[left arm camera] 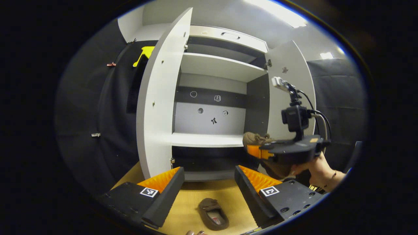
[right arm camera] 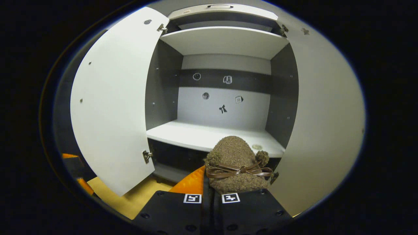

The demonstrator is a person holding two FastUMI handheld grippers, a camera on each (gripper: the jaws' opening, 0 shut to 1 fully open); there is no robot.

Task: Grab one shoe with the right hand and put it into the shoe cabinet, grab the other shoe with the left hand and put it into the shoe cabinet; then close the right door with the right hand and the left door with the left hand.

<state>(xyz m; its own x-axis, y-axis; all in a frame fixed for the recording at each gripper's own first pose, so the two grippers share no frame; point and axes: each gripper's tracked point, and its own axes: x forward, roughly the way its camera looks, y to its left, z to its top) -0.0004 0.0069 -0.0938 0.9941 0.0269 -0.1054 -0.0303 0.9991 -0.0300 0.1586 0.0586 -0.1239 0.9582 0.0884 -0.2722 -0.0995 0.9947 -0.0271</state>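
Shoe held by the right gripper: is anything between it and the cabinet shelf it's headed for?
Nothing visible. The fuzzy brown shoe sits in the right gripper just before the middle shelf, whose surface looks bare. The left door and right door are swung open.

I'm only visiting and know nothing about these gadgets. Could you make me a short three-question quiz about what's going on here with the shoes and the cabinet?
1. True or false: both doors of the shoe cabinet are shut.
2. Which gripper carries the fuzzy brown shoe? A) left gripper B) right gripper
3. Fill in: the other shoe lies on the wooden ____, between the left gripper's open jaws as its view shows it.

Key: 1 false, both doors stand open. 2 B. 3 floor.
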